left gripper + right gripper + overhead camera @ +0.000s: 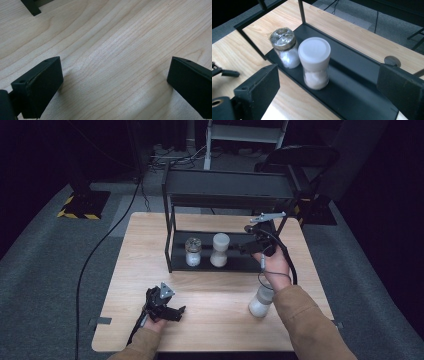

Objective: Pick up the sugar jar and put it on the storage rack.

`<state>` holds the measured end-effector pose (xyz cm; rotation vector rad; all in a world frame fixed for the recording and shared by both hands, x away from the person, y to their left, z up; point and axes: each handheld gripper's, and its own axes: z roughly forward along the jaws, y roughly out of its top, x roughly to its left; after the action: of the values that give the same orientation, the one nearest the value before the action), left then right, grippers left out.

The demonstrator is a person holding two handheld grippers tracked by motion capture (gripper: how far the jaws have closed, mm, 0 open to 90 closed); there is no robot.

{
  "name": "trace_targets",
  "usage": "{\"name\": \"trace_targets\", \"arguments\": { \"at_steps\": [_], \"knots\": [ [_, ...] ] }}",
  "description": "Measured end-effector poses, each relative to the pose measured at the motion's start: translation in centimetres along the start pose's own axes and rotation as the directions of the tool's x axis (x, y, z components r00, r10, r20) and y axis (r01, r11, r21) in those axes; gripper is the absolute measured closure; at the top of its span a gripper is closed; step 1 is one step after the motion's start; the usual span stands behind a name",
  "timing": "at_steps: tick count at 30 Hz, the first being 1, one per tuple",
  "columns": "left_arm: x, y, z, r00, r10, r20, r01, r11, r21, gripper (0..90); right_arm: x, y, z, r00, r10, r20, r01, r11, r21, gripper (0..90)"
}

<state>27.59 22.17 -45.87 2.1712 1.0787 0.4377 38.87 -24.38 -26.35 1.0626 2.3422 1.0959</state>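
Evidently the right hand-held gripper (248, 245) sits at the right end of the black metal shelf rack's (176, 245) lower tray, jaws spread wide with nothing between the pads; in the right gripper view the two black jaws frame, without touching, the clear waisted jar with a white cap and white powder (314, 62) that stands on the tray. Just beside that jar, to its left in the high view, stands a shorter glass jar with a crinkled silver foil-like top (284, 47), close enough that the two nearly touch. My reading is that jars are being stocked onto the tray, and that the white-capped one is already set down and released. To do this step well, the right hand-held gripper should back straight off along its own line, keeping the jaws wide so neither pad clips the cap or nudges the neighbour, and stay clear of the rack's upright post. A third clear jar with white contents (261, 301) waits on the light wooden desk (215, 285) near the person's right forearm, well apart from the rack; it looks like the next one to fetch. The left hand-held gripper (172, 311) rests low over the desk's near left part, jaws wide apart and holding nothing, with bare wood grain between them in the left gripper view.
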Motion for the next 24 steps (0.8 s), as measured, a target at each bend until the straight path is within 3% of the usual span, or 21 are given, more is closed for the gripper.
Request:
{"name": "trace_targets", "arguments": {
  "at_steps": [24],
  "knots": [
    [0.0,0.0,0.0,1.0000,-0.002,-0.001,0.002,1.0000,-0.001,0.0,-0.3,-4.8,-5.6,0.9997,-0.022,-0.013,0.021,0.998,-0.066,2.6]
  ]
}}
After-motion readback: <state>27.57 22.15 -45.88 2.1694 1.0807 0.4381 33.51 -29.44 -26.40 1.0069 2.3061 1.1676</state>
